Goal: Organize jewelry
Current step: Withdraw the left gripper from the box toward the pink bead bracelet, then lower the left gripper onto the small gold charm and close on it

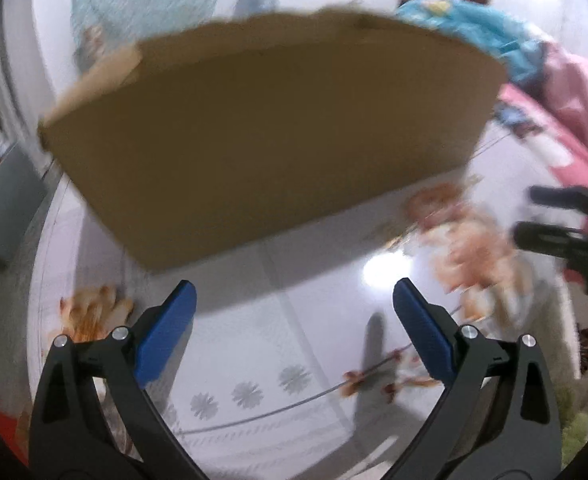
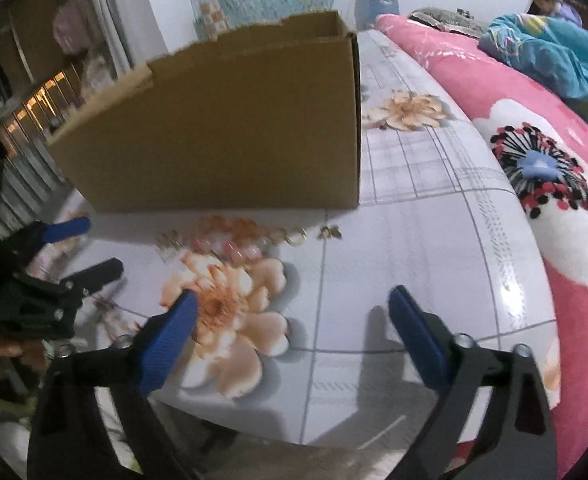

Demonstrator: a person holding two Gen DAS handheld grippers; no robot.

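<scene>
The left tongs [image 1: 294, 304], black-armed with blue ribbed pads, stand spread wide with nothing between the pads. Straight ahead of them, filling most of the left wrist view, is the plain side of an open brown cardboard box [image 1: 270, 132], which sits on a glossy white tablecloth printed with peach flowers and grey check lines [image 1: 294, 352]. The view is blurred, so small things ahead and to the right of these tongs cannot be made out.

The right tongs [image 2: 290, 304] are also spread, gripping nothing; they hang over a large peach flower print on the same tablecloth [image 2: 413, 240]. Beyond their tips, just in front of the box's [image 2: 222, 128] near wall, lies the jewelry — a loose string of pink and orange beads [image 2: 230, 240], with small gold-coloured pieces [image 2: 329, 233] to its right and a pale glittery piece [image 2: 169, 243] to its left. The left tongs [image 2: 90, 246] show at the left edge of this view, pads apart, near the beads but not touching them. To the right of the right tongs lies a pink floral blanket [image 2: 533, 200].
</scene>
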